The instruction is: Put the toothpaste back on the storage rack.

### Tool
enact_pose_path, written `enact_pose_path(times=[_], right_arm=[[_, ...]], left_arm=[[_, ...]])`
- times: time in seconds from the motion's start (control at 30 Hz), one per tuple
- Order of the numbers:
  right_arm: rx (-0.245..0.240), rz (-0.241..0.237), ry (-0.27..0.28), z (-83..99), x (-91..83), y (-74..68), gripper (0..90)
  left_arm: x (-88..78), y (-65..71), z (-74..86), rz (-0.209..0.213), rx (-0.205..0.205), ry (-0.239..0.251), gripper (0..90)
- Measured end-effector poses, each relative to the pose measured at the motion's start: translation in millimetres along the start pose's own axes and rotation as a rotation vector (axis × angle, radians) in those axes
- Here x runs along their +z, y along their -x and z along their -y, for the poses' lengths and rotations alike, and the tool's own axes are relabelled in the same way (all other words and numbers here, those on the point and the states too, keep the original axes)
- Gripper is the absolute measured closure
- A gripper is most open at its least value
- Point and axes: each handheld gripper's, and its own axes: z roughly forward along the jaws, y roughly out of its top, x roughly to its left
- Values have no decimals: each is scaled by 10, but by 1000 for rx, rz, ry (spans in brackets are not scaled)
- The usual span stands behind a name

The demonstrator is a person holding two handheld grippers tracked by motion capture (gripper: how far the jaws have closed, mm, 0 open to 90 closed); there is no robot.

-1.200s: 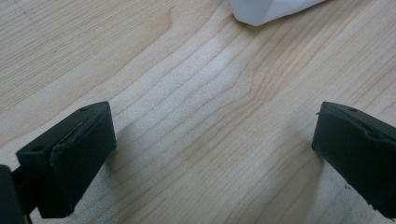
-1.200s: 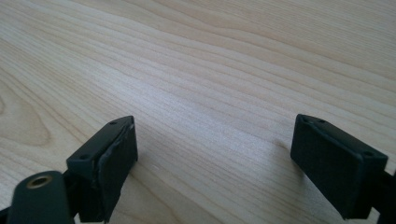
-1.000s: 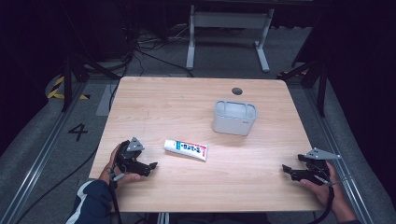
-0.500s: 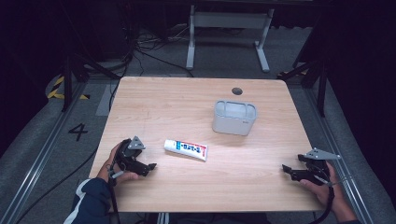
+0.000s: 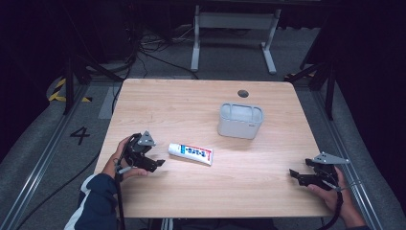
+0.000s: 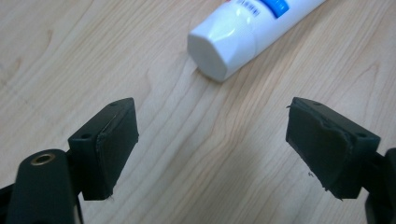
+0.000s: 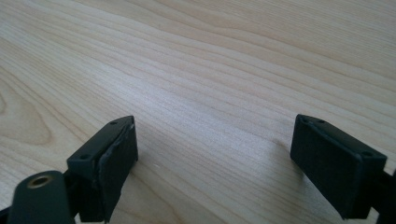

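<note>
A white toothpaste tube [image 5: 190,153] with a blue and red label lies flat on the wooden table [image 5: 191,100], cap end to the left. My left gripper [image 5: 159,164] hovers just left of the cap, pointing at it. In the left gripper view the tube's white cap end [image 6: 224,42] lies just ahead of the left gripper [image 6: 210,135]. Its jaws have just been closing a little but stand open, with only bare wood between them. My right gripper [image 5: 293,175] rests near the table's front right corner. In its own view the right gripper [image 7: 215,140] is open over bare wood.
A pale grey open-topped bin [image 5: 240,120] stands upright behind the tube, right of centre. A dark round hole [image 5: 243,93] sits near the table's far edge. White table legs [image 5: 234,28] and cables lie on the floor beyond.
My left hand has lifted slightly and shifted a little toward the tube. The tube, the bin and the right gripper have stayed in place.
</note>
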Motion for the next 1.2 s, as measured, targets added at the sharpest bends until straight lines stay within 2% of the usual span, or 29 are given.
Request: enact_pose_path(times=[0.13,0.2,0.3,0.37,0.57,0.63,1.0,1.1,1.2], right_arm=[[-6,2,-2,1,-1,1,153],[-5,2,-1,1,0,2,153],[-5,2,-2,2,-1,1,153],[-7,0,-2,1,0,4,153],[-7,0,-1,1,0,3,153],[-7,0,-2,1,0,3,153],[-8,-1,-1,0,0,4,154],[-8,-1,-1,1,0,3,154],[-7,-1,-2,1,-1,1,154]], left_arm=[[28,15,-108,19,18,-13,182],[61,26,-187,24,39,-39,183],[68,54,-281,30,68,-34,179],[79,82,-342,34,94,-30,177],[165,178,-556,86,172,-44,192],[204,217,-626,85,198,-45,192],[394,281,-857,126,250,-93,209],[476,286,-899,118,269,-131,221],[560,303,-940,130,296,-166,234]])
